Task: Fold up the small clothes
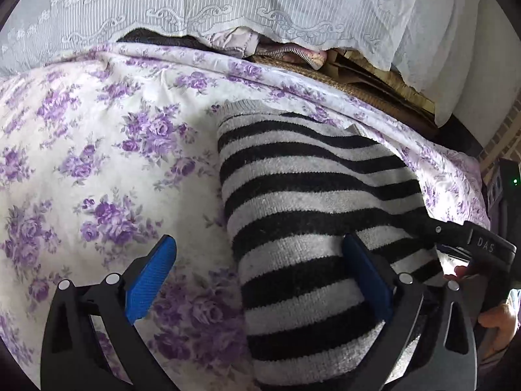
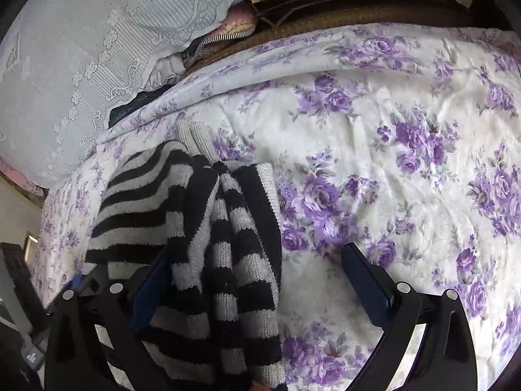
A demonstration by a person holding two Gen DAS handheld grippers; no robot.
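Left wrist: left gripper (image 1: 260, 270) jaws spread, straddling left edge of striped sweater (image 1: 312, 215) on floral bedspread (image 1: 97, 163).

Right wrist: right gripper (image 2: 257, 280) jaws spread, bunched sleeve between them, ungripped. Prob mid-fold; next: pinch sleeve, lay across body.

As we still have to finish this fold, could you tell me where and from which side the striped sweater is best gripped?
I would take the striped sweater at its long straight left edge, coming in from the bare floral sheet on that side. The edge there lies flat and free, so one finger of the left gripper could slide under it. In the right wrist view the knit is bunched into folds, a poorer place.
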